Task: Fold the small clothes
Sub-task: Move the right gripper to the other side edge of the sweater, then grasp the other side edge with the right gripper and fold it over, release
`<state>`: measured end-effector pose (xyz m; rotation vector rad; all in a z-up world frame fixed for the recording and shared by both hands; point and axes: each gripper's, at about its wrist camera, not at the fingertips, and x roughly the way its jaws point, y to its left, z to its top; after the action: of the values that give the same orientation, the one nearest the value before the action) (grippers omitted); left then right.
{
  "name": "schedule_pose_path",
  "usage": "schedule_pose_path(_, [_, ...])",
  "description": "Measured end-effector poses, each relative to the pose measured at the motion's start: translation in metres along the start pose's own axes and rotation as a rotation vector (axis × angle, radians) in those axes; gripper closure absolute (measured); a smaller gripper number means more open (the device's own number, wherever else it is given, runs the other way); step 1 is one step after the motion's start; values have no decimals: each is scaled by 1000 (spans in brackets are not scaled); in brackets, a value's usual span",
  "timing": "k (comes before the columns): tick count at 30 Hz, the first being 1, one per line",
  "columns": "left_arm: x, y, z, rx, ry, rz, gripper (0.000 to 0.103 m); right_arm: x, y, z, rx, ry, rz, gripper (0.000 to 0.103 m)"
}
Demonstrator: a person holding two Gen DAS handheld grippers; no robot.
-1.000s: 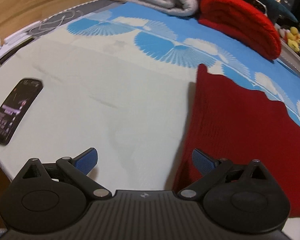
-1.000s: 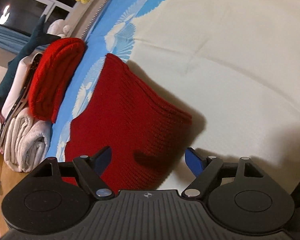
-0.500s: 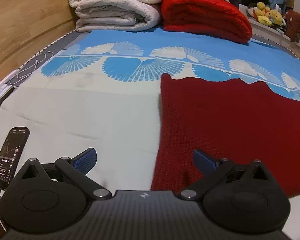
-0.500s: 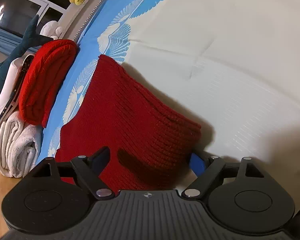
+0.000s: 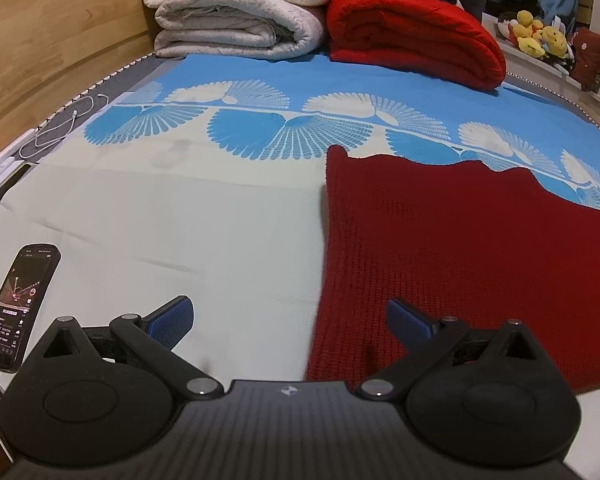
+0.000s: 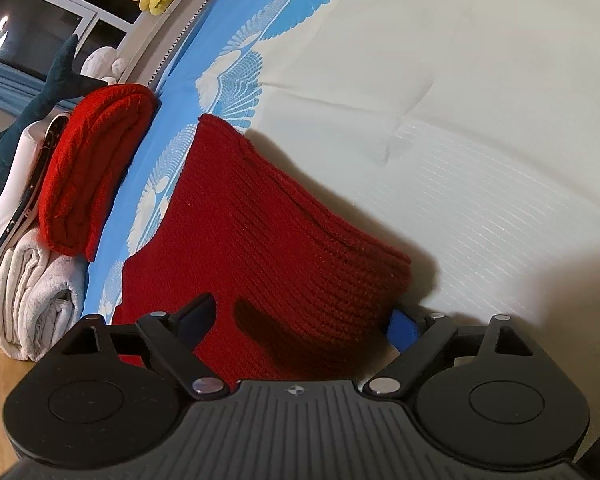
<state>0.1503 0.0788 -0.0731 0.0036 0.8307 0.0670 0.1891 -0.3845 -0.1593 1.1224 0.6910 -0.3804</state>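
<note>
Clearly both claws are spread wide and hold nothing. The dark red knit garment [image 5: 468, 256] lies flat on the bed [image 5: 180, 216]; the left claw [image 5: 290, 316] straddles its near left edge, the right claw [image 6: 304, 320] its corner, probably lining up pinches for a fold.

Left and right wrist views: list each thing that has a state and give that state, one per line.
Left gripper: open, at the dark red knit's near left edge.
Right gripper: open, straddling a knit corner.
Dark red knit: laid out on the bed, one corner lifted.
Bright red blanket: folded.
White blankets: folded, stacked.
Phone: screen lit, cable attached.
</note>
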Motion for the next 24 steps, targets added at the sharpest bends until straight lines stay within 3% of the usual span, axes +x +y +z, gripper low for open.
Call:
schedule_pose_path(8, [3, 9, 3, -41, 26, -19, 1, 3, -2, 2, 52, -27, 23, 9])
schedule_pose_path(9, [4, 13, 4, -58, 32, -16, 1, 4, -1, 2, 41, -29, 22, 14])
schedule_pose_path(10, [6, 18, 5, -78, 38, -8, 1, 3, 2, 1, 13, -37, 3, 60])
schedule_pose_path(11, [7, 22, 7, -99, 43, -1, 1, 0, 4, 1, -15, -57, -28, 80])
schedule_pose_path(13, [9, 35, 10, -156, 54, 8, 1, -5, 2, 1, 20, -68, 18, 82])
schedule_pose_path(16, [8, 53, 16, -224, 63, 4, 1, -8, 11, -1, -40, -92, 0, 83])
schedule_pose_path(24, [2, 101, 27, -421, 47, 25, 1, 2, 38, -9, -141, -146, -157, 86])
